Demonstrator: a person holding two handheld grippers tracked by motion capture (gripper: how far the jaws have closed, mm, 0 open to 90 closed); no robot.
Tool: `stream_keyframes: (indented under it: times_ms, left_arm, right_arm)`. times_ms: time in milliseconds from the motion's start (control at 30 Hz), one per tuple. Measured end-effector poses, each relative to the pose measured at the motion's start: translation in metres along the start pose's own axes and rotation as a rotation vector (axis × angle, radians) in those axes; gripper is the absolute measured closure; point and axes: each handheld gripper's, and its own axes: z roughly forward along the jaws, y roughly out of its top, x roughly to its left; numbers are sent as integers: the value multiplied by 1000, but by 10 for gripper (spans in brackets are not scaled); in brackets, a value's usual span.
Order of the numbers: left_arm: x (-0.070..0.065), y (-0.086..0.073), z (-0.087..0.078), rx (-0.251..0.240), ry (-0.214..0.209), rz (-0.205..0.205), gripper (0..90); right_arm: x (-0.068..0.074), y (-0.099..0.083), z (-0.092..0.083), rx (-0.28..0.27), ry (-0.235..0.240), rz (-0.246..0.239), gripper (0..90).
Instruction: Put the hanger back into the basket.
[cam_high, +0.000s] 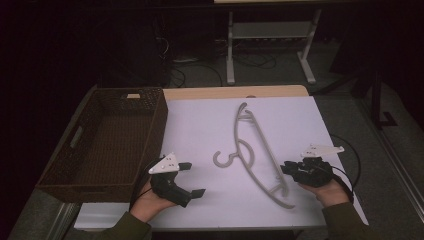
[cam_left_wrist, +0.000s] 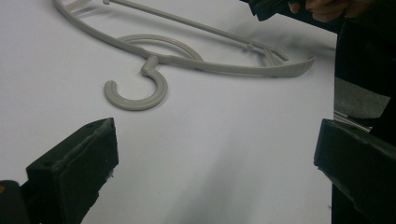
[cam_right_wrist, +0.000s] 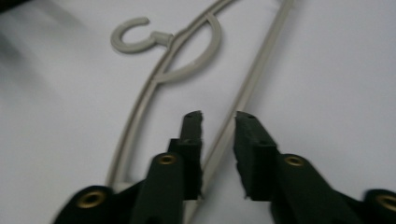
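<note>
Grey plastic hanger (cam_high: 255, 150) lies flat on the white table (cam_high: 200, 125), hook toward the left, right of the wicker basket (cam_high: 107, 140). Right gripper (cam_right_wrist: 218, 122) sits at the hanger's near right end, jaws drawn narrow astride its straight bar (cam_right_wrist: 243, 100), a gap either side, pads not pressing. Left gripper (cam_high: 192, 178) rests near left, jaws wide apart, holding nothing.

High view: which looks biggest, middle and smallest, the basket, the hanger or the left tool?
1. Basket, by far the biggest.
2. Hanger, long but thin.
3. Left tool, the smallest, even though it sits nearest the camera.
</note>
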Motion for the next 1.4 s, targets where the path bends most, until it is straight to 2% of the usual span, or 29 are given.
stream_keyframes:
  times_ms: [100,133,300,333,767,933,1067,1167,1400]
  left_arm:
    - [0,0,0,1,-2,-2,0]
    - [1,0,0,4,-1,1,0]
    - [0,-1,1,6,-4,2,0]
    - [0,-1,1,11,-5,5,0]
    - [0,-1,2,13,-3,0,0]
    - [1,-1,1,11,-1,-4,0]
    - [1,-1,1,9,0,-4,0]
    - [1,-1,1,5,1,-4,0]
    - [1,-1,1,16,1,4,0]
  right_arm:
    - [-3,-2,2,17,4,1,847]
    - [-5,-4,4,40,-2,9,890]
    - [-9,-8,10,83,-8,-6,894]
    - [-9,-10,13,107,-5,4,894]
    - [-9,-14,23,163,22,4,894]
    - [-6,-13,25,174,41,0,895]
    - [0,-10,29,169,76,4,895]
    - [5,-7,34,172,97,-19,895]
    - [23,4,48,175,162,-39,895]
